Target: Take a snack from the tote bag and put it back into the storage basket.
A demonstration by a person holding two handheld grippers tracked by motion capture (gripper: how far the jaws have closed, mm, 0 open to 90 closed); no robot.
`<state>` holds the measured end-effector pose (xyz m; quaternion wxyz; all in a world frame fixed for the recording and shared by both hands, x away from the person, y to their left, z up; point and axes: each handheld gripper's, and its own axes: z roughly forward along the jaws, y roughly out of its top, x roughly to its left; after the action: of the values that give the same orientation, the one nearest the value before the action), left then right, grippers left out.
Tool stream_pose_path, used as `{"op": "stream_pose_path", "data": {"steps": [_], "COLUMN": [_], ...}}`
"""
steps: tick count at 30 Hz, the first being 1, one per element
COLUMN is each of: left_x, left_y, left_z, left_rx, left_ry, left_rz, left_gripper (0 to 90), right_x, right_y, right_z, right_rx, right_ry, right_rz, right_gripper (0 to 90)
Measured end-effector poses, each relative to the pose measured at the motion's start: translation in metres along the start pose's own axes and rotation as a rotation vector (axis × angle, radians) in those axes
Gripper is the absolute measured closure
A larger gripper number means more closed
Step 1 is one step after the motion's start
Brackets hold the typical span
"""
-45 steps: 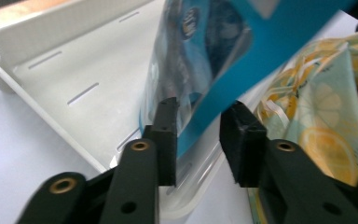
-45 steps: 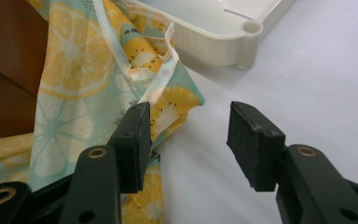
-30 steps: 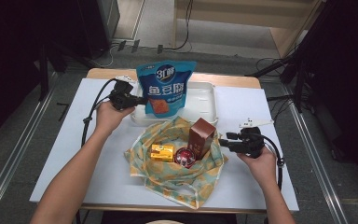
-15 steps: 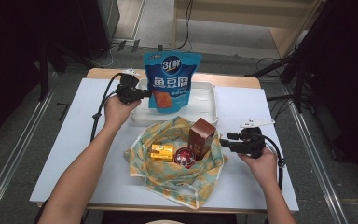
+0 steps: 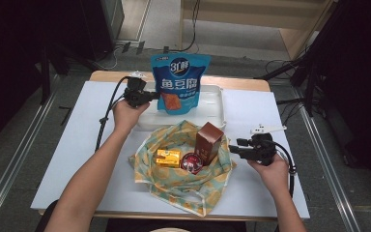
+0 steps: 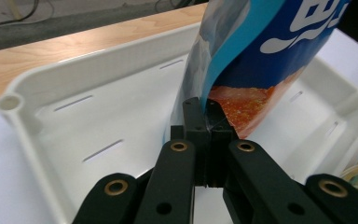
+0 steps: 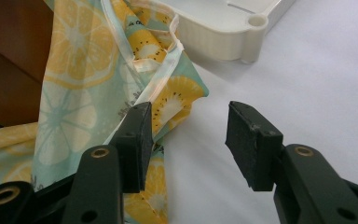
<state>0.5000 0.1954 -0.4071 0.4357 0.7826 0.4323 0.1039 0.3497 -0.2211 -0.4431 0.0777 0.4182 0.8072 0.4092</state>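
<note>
Over tray (image 5: 212, 99): L gripper (image 5: 147, 96) pinching pouch (image 5: 179, 79).

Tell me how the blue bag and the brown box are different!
The blue bag is soft and flat; the brown box is stiff and boxy. The bag is pinched by the left gripper over the white tray; the box stands untouched on the fruit-print cloth. Both are upright.

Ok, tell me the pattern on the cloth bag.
Pale green fabric cloth bag printed with yellow citrus slices, clearest in the right gripper view.
</note>
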Motion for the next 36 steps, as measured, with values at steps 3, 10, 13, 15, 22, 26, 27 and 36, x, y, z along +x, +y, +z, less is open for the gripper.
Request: {"op": "stream_pose_path", "data": {"steps": [3, 10, 13, 15, 22, 26, 27, 36], "left_x": [-0.003, -0.005, -0.001, 0.0, 0.005, 0.006, 0.007, 0.007], "left_y": [0.001, 0.009, 0.008, 0.008, 0.007, 0.006, 0.006, -0.001], "left_z": [0.006, 0.013, 0.013, 0.013, 0.011, 0.004, 0.002, -0.027], "left_rx": [-0.014, 0.02, 0.013, 0.012, 0.004, 0.035, 0.039, 0.033], "left_ry": [-0.009, -0.029, -0.046, -0.043, -0.082, -0.085, -0.087, -0.126], "left_rz": [-0.013, 0.012, 0.007, 0.009, -0.012, 0.005, 0.008, 0.007], "left_gripper": [90.0, 90.0, 89.8, 89.5, 84.6, 74.3, 72.3, 56.3], "right_x": [0.0, -0.002, -0.002, -0.002, -0.002, -0.004, -0.004, -0.004], "right_y": [0.0, 0.0, 0.0, 0.0, 0.001, 0.001, 0.001, 0.003], "right_z": [0.001, 0.0, -0.001, -0.002, -0.004, -0.006, -0.007, -0.012], "right_rx": [0.001, -0.012, -0.014, -0.015, -0.036, -0.047, -0.048, -0.068], "right_ry": [0.0, 0.011, 0.016, 0.02, 0.031, 0.033, 0.035, 0.04], "right_rz": [0.002, 0.007, 0.01, 0.017, 0.02, 0.038, 0.039, 0.04], "right_gripper": [51.8, 51.9, 51.9, 51.8, 51.9, 51.9, 51.9, 51.9]}}
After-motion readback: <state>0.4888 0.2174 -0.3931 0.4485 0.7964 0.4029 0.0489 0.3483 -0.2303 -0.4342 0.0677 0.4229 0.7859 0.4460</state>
